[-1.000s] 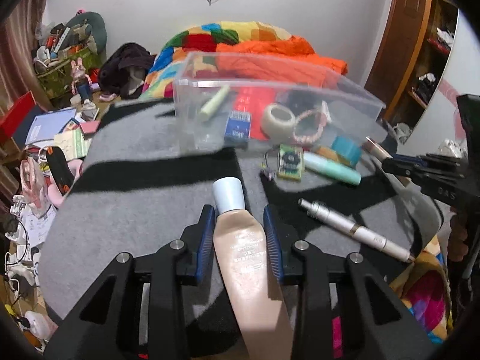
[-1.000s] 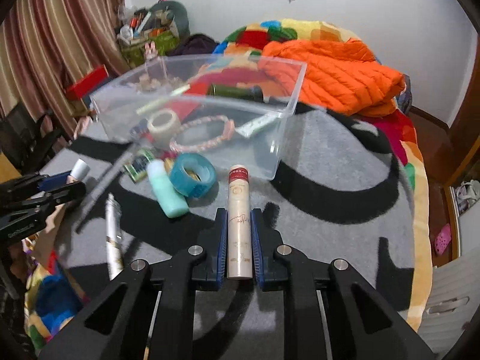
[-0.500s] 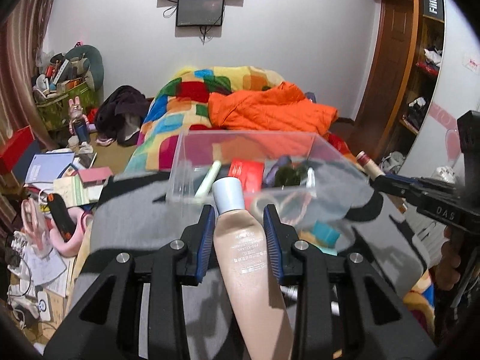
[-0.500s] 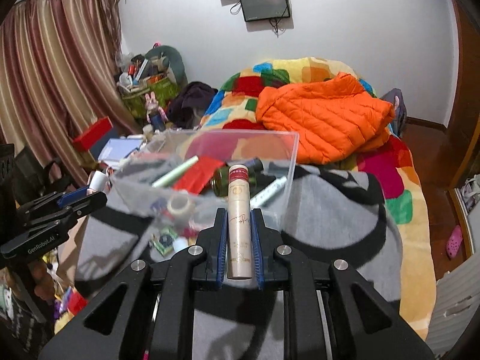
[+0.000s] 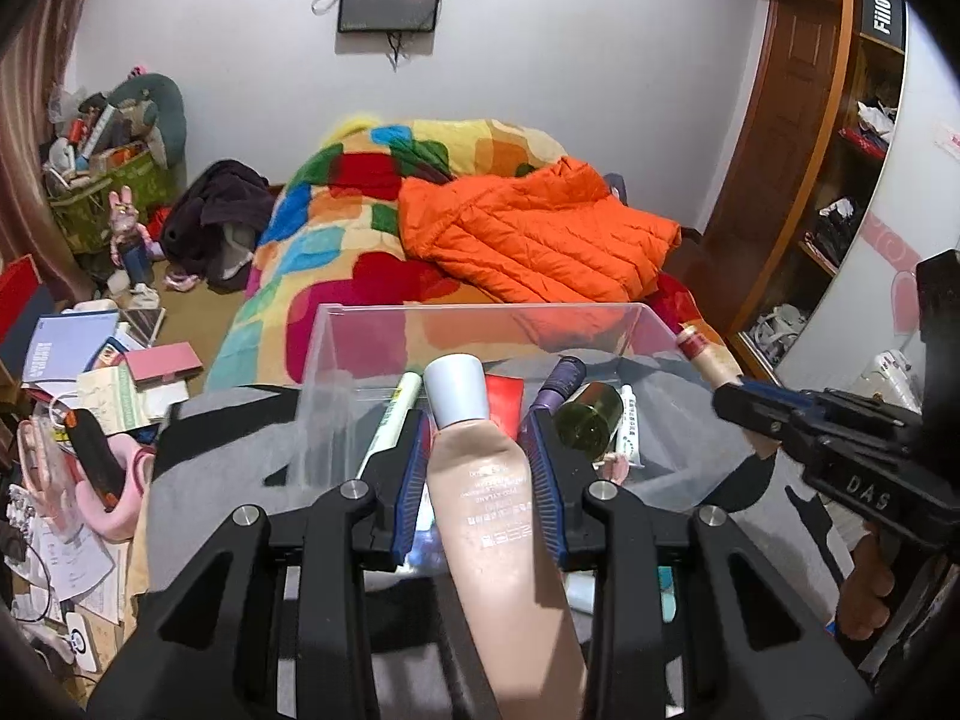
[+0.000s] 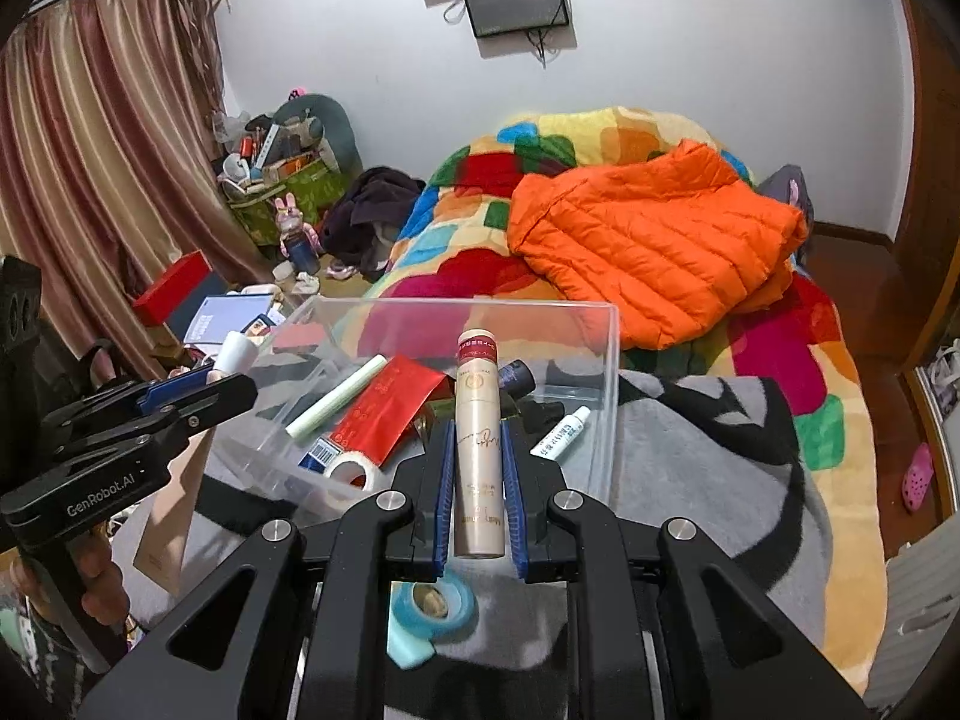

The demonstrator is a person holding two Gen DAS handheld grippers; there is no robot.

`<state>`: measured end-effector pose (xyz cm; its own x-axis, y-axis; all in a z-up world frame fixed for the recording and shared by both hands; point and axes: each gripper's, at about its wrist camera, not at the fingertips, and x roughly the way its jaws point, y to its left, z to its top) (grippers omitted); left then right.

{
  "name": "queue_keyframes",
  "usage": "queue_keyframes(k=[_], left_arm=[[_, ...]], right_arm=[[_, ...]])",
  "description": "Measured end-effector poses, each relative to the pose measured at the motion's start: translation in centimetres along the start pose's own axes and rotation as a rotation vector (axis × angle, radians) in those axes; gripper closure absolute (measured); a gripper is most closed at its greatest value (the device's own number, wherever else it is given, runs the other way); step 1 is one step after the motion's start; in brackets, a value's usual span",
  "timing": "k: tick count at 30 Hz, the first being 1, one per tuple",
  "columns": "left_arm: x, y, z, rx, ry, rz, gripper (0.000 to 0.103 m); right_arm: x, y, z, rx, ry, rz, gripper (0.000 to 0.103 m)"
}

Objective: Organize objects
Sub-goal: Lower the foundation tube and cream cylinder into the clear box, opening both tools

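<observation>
My left gripper point(image 5: 478, 438) is shut on a beige tube with a pale blue cap point(image 5: 492, 492), held above the near edge of the clear plastic bin point(image 5: 336, 360). My right gripper point(image 6: 477, 450) is shut on a slim beige bottle with a red-banded top point(image 6: 477, 420), also above the bin point(image 6: 606, 396). The bin holds a pale green stick point(image 6: 336, 396), a red packet point(image 6: 387, 405), a white tape roll point(image 6: 354, 474), a dark green bottle point(image 5: 585, 420) and a small white tube point(image 6: 561, 432). Each gripper shows in the other's view: the right point(image 5: 738, 399), the left point(image 6: 192, 387).
The bin sits on a grey and black blanket point(image 6: 690, 480). A blue tape roll point(image 6: 432, 603) and a teal bottle lie below the right gripper. Behind are a patchwork bed with an orange jacket point(image 6: 654, 252), floor clutter at left point(image 5: 90, 372) and a wooden shelf at right point(image 5: 840, 180).
Both grippers have lifted their items off the blanket and moved forward, up over the bin. The view has tilted up to the room.
</observation>
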<state>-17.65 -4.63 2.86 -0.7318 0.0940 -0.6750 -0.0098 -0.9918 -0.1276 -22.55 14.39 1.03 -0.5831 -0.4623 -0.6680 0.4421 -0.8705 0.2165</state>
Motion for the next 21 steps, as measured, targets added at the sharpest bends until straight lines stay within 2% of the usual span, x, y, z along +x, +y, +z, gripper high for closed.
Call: queue_keyframes(k=[6,14,21], left_arm=[[2.8,-0.1,0.9,0.018,0.059,-0.004,0.07],[5.9,-0.7,1.6,0.032,0.131,-0.038,0.07],[5.6,-1.0,1.4,0.042,0.116,-0.028,0.07]], right_arm=[[3.1,-0.6,0.2,0.01,0.081,-0.022,0.089],[4.9,-1.0,0.3,0.018,0.114,-0.043,0.089],[4.6,-0.5,0.0,-0.011,0.111,-0.051,0.089]])
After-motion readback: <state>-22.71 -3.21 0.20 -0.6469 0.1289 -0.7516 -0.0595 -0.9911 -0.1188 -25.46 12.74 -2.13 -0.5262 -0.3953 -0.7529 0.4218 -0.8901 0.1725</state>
